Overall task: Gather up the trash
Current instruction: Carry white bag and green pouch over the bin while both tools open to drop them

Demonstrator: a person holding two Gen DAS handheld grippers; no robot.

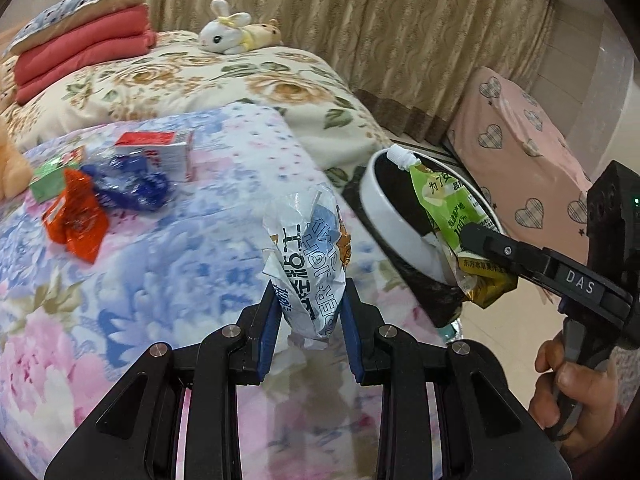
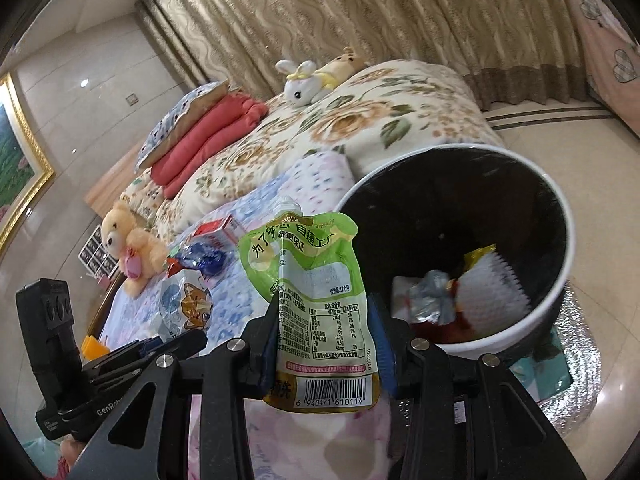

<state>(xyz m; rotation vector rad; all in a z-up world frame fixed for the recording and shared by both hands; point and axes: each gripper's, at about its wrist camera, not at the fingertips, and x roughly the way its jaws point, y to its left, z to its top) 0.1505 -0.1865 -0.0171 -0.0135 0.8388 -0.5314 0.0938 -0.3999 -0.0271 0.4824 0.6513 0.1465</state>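
Crinkled foil-plastic: both pieces look light, limp and slippery, so a pinch on the flat lower body suits. Left tongs (image 1: 308, 312) grip the white-blue wrapper (image 1: 308, 256) above the bed (image 1: 120, 280). Right tongs (image 2: 326, 344) clamp the green spout pouch (image 2: 316, 280) near its base, just beside the white bin (image 2: 560, 240). The pouch hides its far pad; the bin's floor lies partly in shadow. More wrappers (image 1: 100, 196) lie on the quilt.

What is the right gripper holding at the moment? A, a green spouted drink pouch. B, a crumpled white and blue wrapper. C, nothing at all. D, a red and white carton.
A: in the right wrist view the right gripper is clamped on the green spouted pouch, which is held near the white trash bin; the white and blue wrapper is in the left gripper.
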